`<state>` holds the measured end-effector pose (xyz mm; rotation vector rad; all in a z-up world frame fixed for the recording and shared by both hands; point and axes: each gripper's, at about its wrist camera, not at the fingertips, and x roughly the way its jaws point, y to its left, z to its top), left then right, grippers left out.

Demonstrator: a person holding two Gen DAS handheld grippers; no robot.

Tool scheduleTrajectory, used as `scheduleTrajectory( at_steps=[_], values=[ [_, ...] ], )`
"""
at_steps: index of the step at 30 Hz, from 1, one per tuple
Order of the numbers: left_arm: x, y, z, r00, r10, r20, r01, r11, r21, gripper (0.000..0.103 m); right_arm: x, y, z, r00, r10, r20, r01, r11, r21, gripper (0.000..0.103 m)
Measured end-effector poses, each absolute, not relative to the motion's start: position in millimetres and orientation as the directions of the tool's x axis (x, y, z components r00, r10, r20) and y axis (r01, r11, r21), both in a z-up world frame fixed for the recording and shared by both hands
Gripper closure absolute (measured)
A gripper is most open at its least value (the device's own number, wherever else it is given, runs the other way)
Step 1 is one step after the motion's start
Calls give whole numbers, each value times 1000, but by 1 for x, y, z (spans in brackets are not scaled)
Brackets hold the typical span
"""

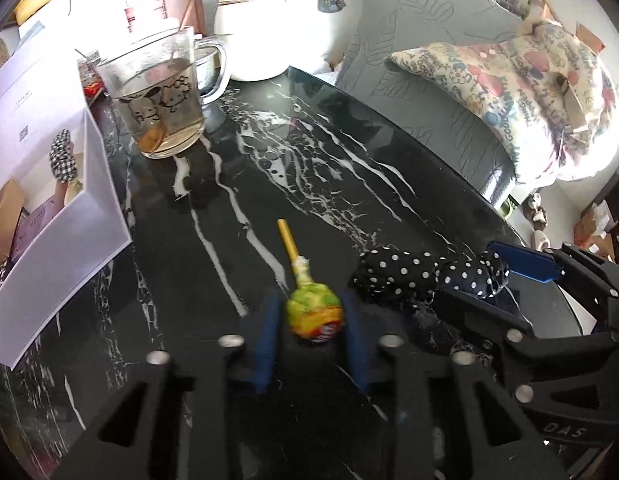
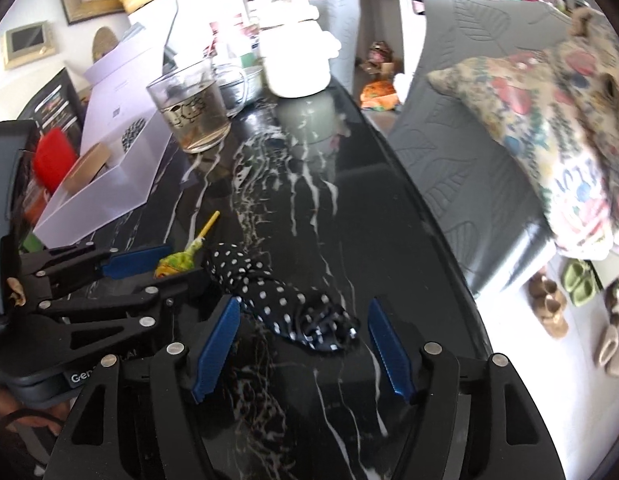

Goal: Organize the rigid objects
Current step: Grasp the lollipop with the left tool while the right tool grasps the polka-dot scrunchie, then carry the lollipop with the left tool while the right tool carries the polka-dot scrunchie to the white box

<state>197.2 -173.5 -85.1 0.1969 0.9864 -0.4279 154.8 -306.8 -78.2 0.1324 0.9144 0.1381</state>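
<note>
Both tilted tableward: left gripper (image 1: pixel 311 330) clamped on lollipop (image 1: pixel 314 316), right gripper (image 2: pixel 305 344) wide around polka-dot cloth (image 2: pixel 285 300).

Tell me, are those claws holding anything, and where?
The left gripper clamps a yellow-green wrapped lollipop by its round head. The right gripper is open around a black white-dotted cloth bundle, gripping nothing.

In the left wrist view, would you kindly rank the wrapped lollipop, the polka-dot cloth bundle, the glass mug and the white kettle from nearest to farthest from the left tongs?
1. Green-and-yellow wrapped lollipop: between the left tongs.
2. Black polka-dot cloth bundle: just to the right.
3. Clear glass cartoon mug: far left.
4. White kettle: farthest, behind the mug.
</note>
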Motion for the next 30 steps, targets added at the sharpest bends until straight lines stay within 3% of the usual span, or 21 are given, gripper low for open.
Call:
scheduleTrajectory(
  at_steps=[11,15,17,19,30],
  values=[
    [184,-117,-83,487,-214,-846,258,961,-95,78,168,-274,-81,553,130,-823,-227,974,1,34],
    [180,-99,-82,498,-205,-843,220,970,-106,78,160,-271,-82,558,138,-818,-228,974,8,35],
    [177,-96,-80,504,-208,-838,224,969,-106,78,155,-269,-81,566,129,-815,-215,977,6,50],
    [173,-92,-78,514,-208,-832,232,968,-99,78,151,-267,-80,571,117,-812,-203,979,-1,81],
    [142,-74,-59,568,-236,-788,257,961,-102,78,106,-236,-62,622,128,-772,-190,982,9,85]
  ],
)
